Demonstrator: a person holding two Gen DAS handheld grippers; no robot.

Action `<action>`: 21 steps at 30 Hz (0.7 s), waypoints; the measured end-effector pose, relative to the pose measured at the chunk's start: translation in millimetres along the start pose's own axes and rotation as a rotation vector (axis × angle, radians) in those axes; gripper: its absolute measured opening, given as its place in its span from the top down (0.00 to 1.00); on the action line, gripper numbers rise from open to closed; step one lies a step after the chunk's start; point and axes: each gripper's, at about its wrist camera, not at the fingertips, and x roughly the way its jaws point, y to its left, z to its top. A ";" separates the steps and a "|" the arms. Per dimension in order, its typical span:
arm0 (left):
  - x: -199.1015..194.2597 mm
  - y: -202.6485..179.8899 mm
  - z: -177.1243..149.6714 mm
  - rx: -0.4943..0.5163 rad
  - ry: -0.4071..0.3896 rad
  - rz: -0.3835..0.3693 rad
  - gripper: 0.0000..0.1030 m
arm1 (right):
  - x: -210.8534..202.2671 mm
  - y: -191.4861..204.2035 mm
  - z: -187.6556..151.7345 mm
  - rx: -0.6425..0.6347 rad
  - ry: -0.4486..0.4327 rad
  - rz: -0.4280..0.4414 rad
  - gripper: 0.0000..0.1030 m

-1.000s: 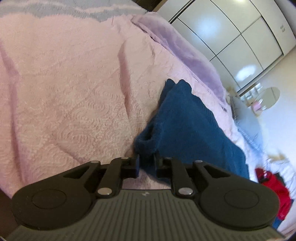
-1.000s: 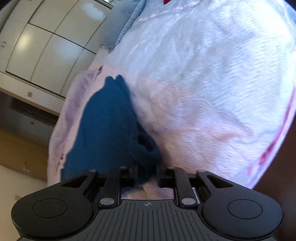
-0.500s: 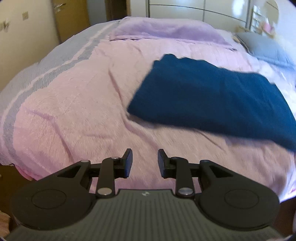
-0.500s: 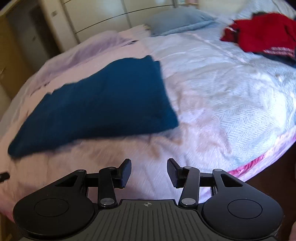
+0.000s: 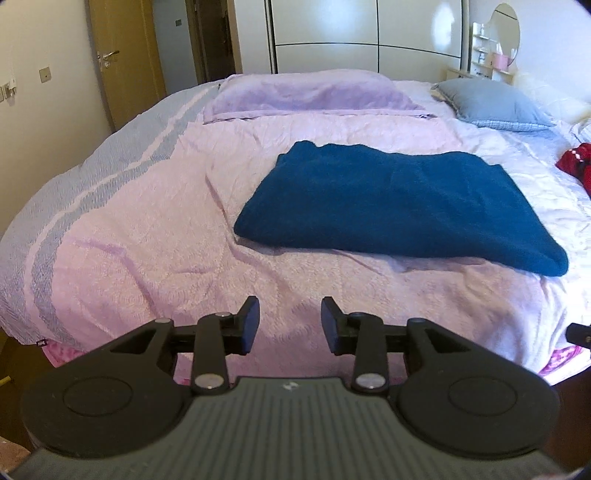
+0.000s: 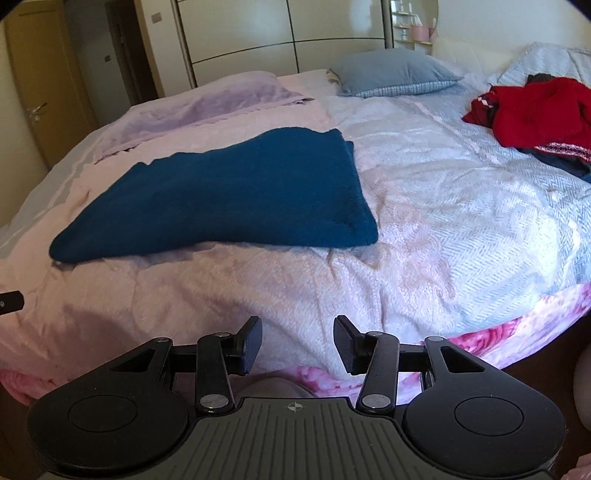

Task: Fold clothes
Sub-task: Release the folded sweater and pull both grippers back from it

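Observation:
A dark blue knitted garment (image 5: 399, 199) lies folded flat in a rectangle on the pink bedspread (image 5: 155, 236). It also shows in the right wrist view (image 6: 229, 195). My left gripper (image 5: 290, 317) is open and empty, held back near the bed's front edge, well short of the garment. My right gripper (image 6: 297, 338) is open and empty too, over the front edge of the bed, apart from the garment.
A pile of red and dark clothes (image 6: 532, 110) lies at the right of the bed. A lilac pillow (image 5: 310, 94) and a grey pillow (image 5: 491, 103) lie at the head. White wardrobe doors (image 5: 369, 33) stand behind, a wooden door (image 5: 122, 62) at left.
Both grippers were shut on the blue garment's corners a second ago. They have let go, opened and pulled back toward the bed's front edge. The garment now lies folded flat.

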 end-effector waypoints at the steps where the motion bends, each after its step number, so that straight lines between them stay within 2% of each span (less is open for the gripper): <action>1: -2.1 -0.5 -1.2 0.001 -0.002 -0.001 0.68 | -1.4 1.2 -1.0 -0.005 -0.002 0.001 0.55; 7: -4.6 -1.9 -2.2 0.006 0.002 -0.007 0.68 | -0.8 5.4 -0.9 -0.024 -0.006 0.006 0.55; 16: 20.8 -13.8 -2.4 0.025 0.053 -0.001 0.68 | 23.2 -0.7 3.0 -0.015 0.023 0.005 0.55; 21: 37.2 -16.3 -4.0 -0.006 0.069 -0.058 0.68 | 38.0 -14.8 6.5 0.014 0.001 0.042 0.55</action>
